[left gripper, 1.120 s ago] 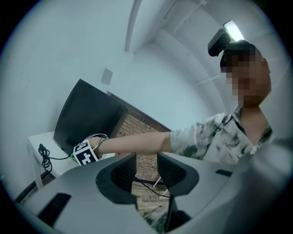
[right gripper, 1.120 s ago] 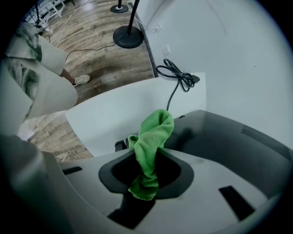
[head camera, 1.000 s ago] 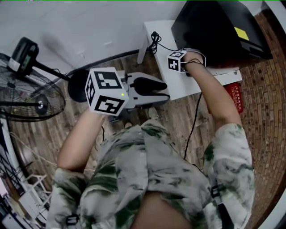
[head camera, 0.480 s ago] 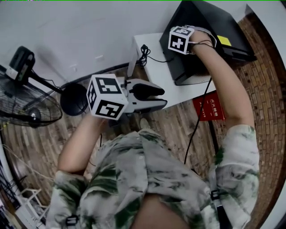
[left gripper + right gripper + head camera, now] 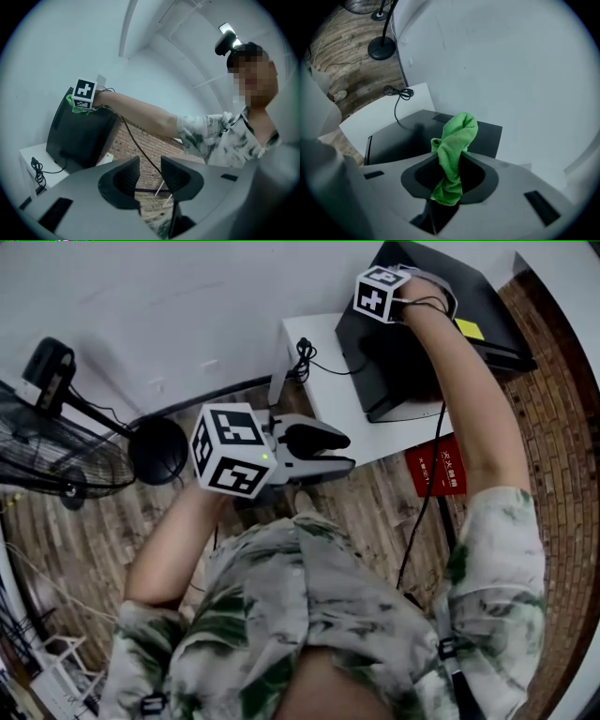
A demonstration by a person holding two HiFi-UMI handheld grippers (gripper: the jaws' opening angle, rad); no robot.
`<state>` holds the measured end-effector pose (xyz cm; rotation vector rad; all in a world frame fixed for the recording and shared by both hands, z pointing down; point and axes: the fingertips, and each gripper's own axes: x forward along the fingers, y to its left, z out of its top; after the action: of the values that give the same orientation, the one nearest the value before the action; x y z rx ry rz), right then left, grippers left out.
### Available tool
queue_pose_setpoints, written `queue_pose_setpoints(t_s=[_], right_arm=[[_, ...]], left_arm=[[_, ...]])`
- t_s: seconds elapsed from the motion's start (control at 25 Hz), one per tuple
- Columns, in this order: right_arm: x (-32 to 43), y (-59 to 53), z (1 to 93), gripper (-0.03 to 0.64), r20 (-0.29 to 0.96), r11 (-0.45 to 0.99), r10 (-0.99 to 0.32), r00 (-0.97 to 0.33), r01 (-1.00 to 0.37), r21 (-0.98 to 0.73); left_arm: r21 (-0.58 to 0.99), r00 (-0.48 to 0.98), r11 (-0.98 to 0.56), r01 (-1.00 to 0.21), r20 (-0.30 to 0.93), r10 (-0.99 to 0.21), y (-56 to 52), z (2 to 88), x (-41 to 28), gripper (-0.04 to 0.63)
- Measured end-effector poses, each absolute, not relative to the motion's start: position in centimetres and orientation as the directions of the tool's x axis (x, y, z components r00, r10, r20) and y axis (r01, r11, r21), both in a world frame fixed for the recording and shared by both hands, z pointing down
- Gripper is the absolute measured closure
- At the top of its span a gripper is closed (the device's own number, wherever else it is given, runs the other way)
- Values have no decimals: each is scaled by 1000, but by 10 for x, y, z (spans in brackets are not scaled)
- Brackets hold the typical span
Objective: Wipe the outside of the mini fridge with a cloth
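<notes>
Upper right of the head view, over the mini fridge [image 5: 394, 371] on the white worktop [image 5: 319, 381], right gripper [image 5: 451, 164] jaws pinch the cloth [image 5: 459, 131] mid-bunch, probably soft, light and floppy; left gripper [image 5: 149, 176] jaws narrowly apart, empty.

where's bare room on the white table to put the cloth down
The table is bare for the cloth at its left front, between the coiled cable at the back corner and the mini fridge, plus a narrow strip along the front edge. The fridge crowds the right and back.
</notes>
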<state>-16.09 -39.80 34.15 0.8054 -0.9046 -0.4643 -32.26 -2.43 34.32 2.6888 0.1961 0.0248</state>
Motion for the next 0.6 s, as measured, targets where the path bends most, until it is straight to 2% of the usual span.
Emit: queue_pose_setpoints(t_s=[0.16,0.6], right_arm=[[-160,-398,361,512,488,631,-652,581,59,773],[-155,-386,440,512,546,686,-588,596,11,728]], left_arm=[[440,992,-890,118,-14,124,-28,345,-327,442],[459,993,-883,100,9,117,-26,356,-331,442]])
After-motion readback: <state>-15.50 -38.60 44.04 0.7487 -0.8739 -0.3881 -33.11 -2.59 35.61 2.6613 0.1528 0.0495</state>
